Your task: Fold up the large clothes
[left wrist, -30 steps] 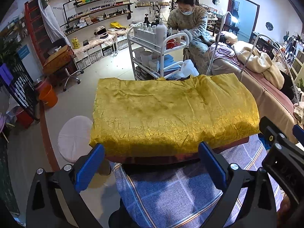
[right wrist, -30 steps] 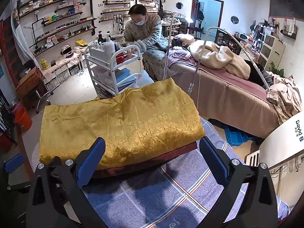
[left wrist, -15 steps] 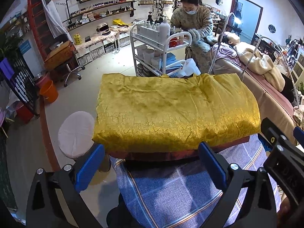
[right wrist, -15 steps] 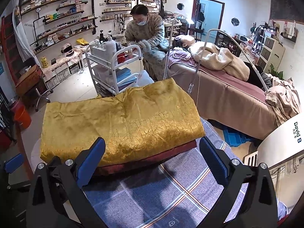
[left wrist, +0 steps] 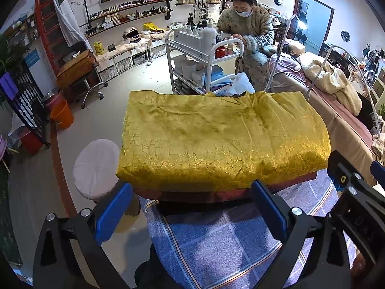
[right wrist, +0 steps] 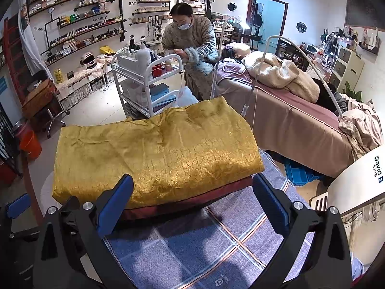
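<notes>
Now we hold both grippers, left (left wrist: 192,213) and right (right wrist: 192,204), spread wide and empty just short of the gold garment (left wrist: 221,139) folded on the blue cloth (left wrist: 216,245), where a one-layer pinch could spoil the fold.

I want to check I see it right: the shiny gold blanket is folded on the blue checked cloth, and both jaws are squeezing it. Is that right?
Not quite. The gold blanket is folded on the blue checked cloth, but both wrist views show the jaws open in front of it, squeezing nothing.
</notes>
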Tool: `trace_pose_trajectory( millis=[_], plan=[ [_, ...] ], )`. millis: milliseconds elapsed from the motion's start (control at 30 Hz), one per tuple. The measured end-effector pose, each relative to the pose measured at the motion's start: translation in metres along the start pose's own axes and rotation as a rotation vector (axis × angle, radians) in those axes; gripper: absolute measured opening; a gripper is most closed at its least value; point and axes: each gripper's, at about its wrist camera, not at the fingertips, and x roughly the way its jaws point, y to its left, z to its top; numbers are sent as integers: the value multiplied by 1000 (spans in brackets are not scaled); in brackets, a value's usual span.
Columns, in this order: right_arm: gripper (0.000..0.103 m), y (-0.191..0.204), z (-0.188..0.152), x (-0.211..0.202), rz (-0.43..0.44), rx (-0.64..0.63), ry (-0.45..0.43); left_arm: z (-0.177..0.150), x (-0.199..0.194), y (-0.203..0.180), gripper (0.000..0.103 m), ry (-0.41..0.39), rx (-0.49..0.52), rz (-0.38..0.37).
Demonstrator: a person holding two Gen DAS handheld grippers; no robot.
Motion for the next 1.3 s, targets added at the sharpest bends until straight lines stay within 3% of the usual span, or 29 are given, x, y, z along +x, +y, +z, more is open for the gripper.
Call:
trace_pose_trajectory(
  millis=[1300],
  plan=[
    [98, 1, 2, 4, 10, -5, 5, 4, 4, -3, 97, 5, 2, 7]
  ],
)
